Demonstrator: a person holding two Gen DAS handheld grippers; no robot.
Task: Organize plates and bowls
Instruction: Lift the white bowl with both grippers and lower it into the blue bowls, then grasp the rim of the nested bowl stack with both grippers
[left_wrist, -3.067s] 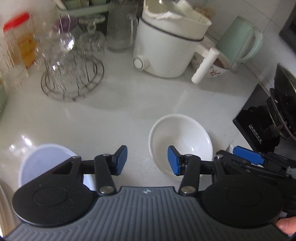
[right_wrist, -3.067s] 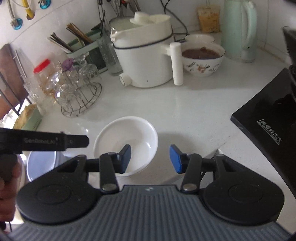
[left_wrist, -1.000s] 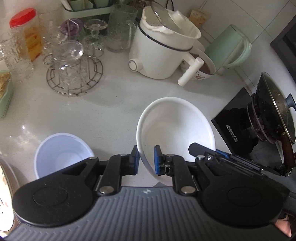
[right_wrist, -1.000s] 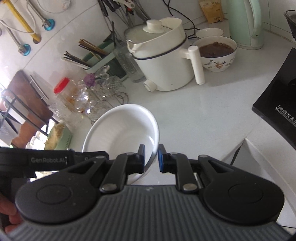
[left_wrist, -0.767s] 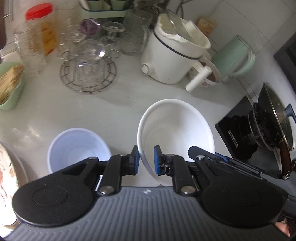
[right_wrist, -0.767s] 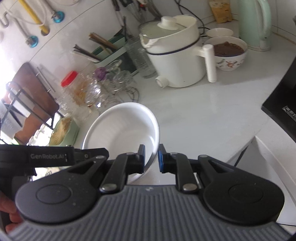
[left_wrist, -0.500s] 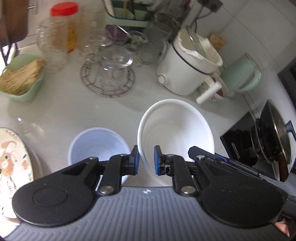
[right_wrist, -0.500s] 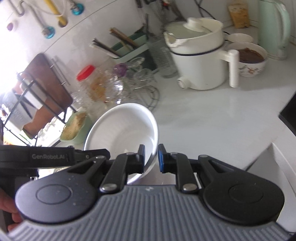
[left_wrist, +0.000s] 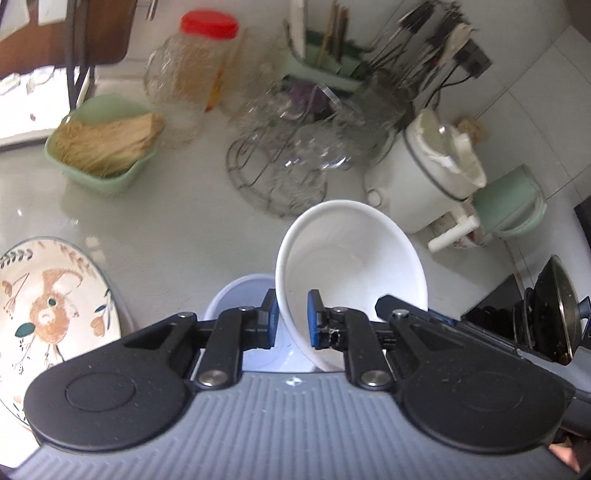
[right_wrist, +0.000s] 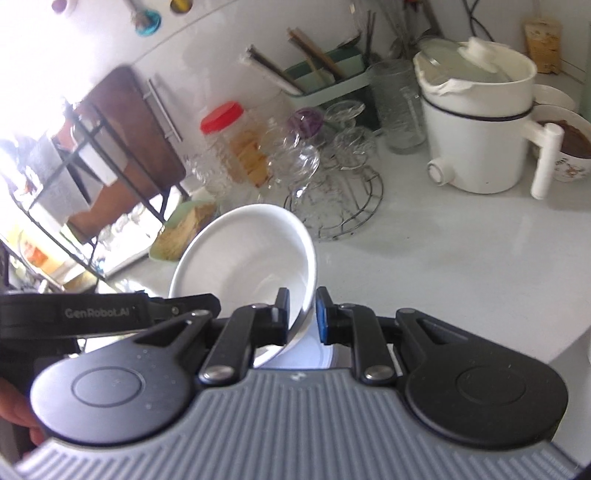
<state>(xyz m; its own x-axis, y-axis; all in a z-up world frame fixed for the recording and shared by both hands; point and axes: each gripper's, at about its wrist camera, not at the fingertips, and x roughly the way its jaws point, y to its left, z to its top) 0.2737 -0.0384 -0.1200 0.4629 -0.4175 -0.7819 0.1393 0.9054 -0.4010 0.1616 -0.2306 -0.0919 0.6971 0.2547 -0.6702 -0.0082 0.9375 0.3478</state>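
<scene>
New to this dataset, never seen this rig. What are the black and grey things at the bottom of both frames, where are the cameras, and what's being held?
There is no robot arm. A person holds a two-finger gripper in each hand, and each gripper carries a fisheye camera looking forward along its fingers. The black and grey shape at the bottom of each picture is that gripper's own body.

One picture is from the left gripper, the other from the right gripper. Both are shut on the rim of the same white bowl, one on each side, holding it tilted above the white counter.

Just beneath the bowl sits a pale blue bowl. Also on the counter: a patterned plate, a green dish of dried noodles, a wire rack of glasses, a red-lidded jar and a white electric pot.
</scene>
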